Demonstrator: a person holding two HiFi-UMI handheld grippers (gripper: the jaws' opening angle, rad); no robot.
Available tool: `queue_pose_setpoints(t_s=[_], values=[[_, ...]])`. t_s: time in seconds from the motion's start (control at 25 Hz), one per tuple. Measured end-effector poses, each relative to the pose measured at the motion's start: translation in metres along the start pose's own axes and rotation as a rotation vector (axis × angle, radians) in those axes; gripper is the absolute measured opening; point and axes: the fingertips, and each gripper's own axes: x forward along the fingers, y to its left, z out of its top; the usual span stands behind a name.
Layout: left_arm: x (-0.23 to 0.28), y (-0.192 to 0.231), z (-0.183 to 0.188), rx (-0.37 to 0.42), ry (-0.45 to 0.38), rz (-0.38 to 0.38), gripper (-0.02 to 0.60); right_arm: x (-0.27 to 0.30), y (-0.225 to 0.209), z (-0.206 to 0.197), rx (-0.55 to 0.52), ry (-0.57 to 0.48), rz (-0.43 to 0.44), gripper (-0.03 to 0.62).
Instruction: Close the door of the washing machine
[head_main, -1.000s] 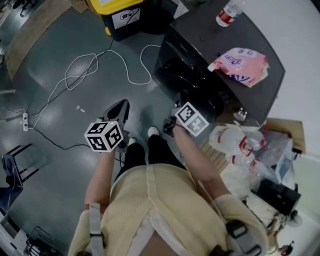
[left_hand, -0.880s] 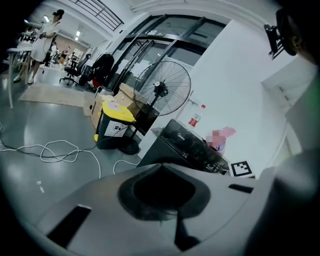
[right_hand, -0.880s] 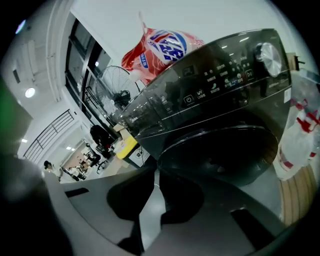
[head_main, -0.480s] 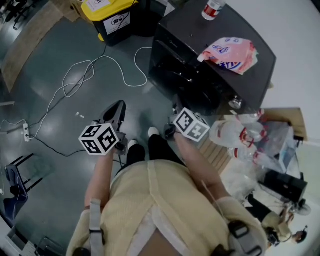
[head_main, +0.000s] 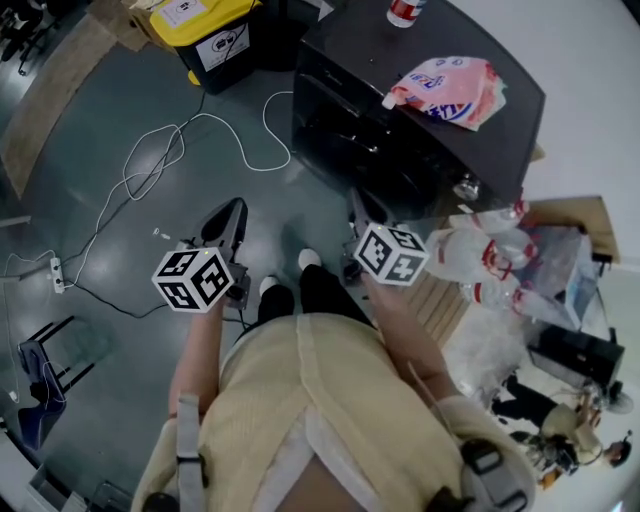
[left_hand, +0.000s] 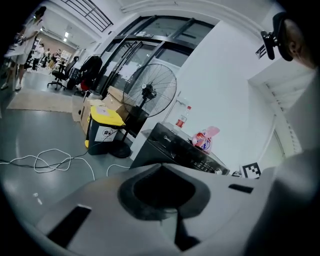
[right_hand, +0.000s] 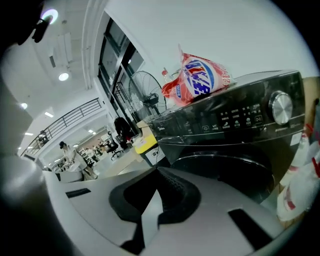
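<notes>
The black front-loading washing machine (head_main: 400, 130) stands at the top of the head view. Its round door (right_hand: 227, 172) lies flush with the front panel under the control strip in the right gripper view. My right gripper (head_main: 360, 205) hangs just in front of the machine's lower front, jaws shut with nothing between them (right_hand: 157, 172). My left gripper (head_main: 225, 218) is over the floor to the left, apart from the machine (left_hand: 175, 150), and its jaws meet with nothing in them (left_hand: 161, 167).
A pink detergent bag (head_main: 445, 90) and a bottle (head_main: 405, 10) rest on the machine's top. Plastic bags (head_main: 490, 265) pile up at its right. A yellow-lidded bin (head_main: 205, 30), a white cable (head_main: 170, 150), a power strip (head_main: 57, 270) and a standing fan (left_hand: 150, 95) occupy the floor to the left.
Both grippers have lifted a little. The right gripper has rolled and drawn slightly back from the machine's front. The machine sits higher in the head view.
</notes>
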Motion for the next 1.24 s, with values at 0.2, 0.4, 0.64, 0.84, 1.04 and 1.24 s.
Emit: queue_pose_setpoints(t_s=[0.2, 0.4, 0.64, 0.84, 1.04, 1.24], values=[[0.004, -0.003, -0.003, 0.034, 0.024, 0.009, 0.005, 0.0, 0.005, 0.003, -0.117, 0.009, 0.018, 0.005], [0.007, -0.002, -0.009, 0.05, 0.049, 0.028, 0.005, 0.003, 0.01, 0.0, -0.184, 0.028, 0.024, 0.005], [0.005, -0.003, -0.005, 0.07, 0.061, 0.04, 0.005, 0.005, 0.017, 0.0, -0.241, 0.041, 0.029, 0.005], [0.003, -0.003, -0.001, 0.074, 0.054, 0.055, 0.005, 0.01, 0.022, 0.002, -0.275, 0.042, 0.045, 0.004], [-0.001, -0.007, 0.001, 0.125, 0.064, 0.065, 0.004, 0.012, 0.02, -0.001, -0.296, 0.052, 0.041, 0.004], [-0.01, -0.007, 0.002, 0.122, 0.055, 0.074, 0.005, 0.013, 0.025, -0.003, -0.316, 0.068, 0.048, 0.004]])
